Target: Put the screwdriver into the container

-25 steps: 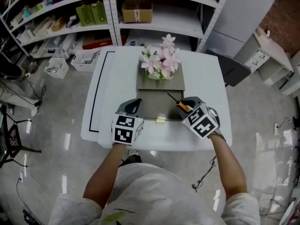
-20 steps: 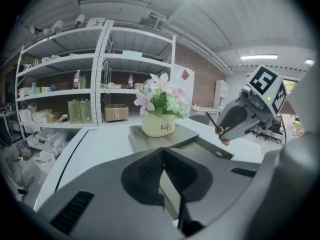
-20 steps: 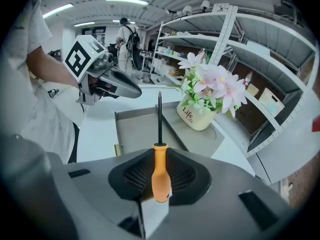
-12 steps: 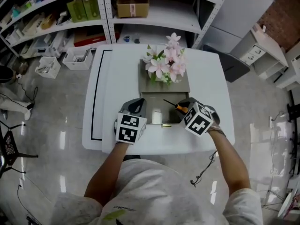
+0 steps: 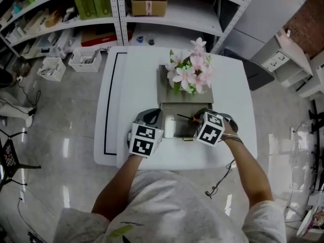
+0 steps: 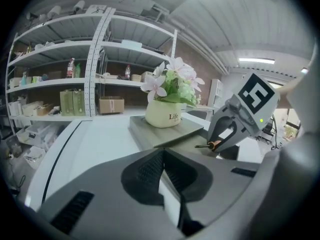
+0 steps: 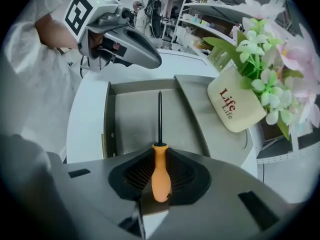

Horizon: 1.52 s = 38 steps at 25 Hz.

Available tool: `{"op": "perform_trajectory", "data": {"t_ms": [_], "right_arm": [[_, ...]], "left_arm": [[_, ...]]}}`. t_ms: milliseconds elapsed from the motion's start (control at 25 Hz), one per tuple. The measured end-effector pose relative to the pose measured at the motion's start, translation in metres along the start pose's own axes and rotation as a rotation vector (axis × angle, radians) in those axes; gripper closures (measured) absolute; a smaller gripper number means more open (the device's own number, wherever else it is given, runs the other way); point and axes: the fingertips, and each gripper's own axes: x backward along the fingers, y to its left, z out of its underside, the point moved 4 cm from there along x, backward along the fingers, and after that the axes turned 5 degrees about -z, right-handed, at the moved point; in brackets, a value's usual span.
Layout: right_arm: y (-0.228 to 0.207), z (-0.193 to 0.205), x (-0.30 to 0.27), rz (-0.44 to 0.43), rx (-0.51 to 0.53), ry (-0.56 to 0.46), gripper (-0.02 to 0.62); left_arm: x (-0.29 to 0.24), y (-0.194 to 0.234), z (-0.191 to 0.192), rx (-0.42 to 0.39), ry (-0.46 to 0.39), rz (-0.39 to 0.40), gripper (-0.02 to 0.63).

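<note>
Right tool: clamped on the screwdriver by its orange handle, shaft pointing ahead over the container, an open grey tray on the bench. Ahead right: flower pot on a raised grey slab beside the tray. Ahead left, past the tray: left tool, jaws together, empty.

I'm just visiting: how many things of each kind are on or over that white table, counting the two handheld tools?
Grippers: 2, the left gripper and the right gripper
Screwdriver: 1, held in the right gripper's fingers
Flowerpot: 1, with pink flowers
Grey container: 1
Total: 5
</note>
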Motion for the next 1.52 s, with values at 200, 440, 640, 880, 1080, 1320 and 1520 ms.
{"op": "perform_trajectory", "data": {"t_ms": [200,440,640,880,1080,1320,1520], "right_arm": [[-0.003,-0.005,-0.010,-0.038,0.033,0.061,0.520],[-0.002,-0.008,-0.022,-0.069,0.073,0.141,0.518],[-0.002,-0.011,-0.025,-0.093,0.089,0.183,0.517],[-0.003,-0.009,-0.026,-0.079,0.046,0.137,0.514],[-0.005,-0.004,-0.021,-0.051,-0.007,0.084,0.497],[-0.005,0.002,0.001,0.007,-0.114,-0.080,0.497],[-0.002,0.011,0.024,0.066,-0.215,-0.210,0.516]], "left_arm": [[-0.004,0.009,0.004,0.010,0.014,0.027,0.601],[-0.006,0.013,0.006,0.010,0.019,0.052,0.601],[-0.008,0.017,0.008,0.012,0.022,0.063,0.601],[-0.010,0.014,0.010,0.006,0.024,0.070,0.601],[-0.006,0.006,0.010,0.005,0.034,0.066,0.601],[0.008,-0.005,0.004,-0.006,0.018,0.033,0.601],[0.019,-0.016,0.000,-0.001,-0.004,-0.002,0.601]]}}
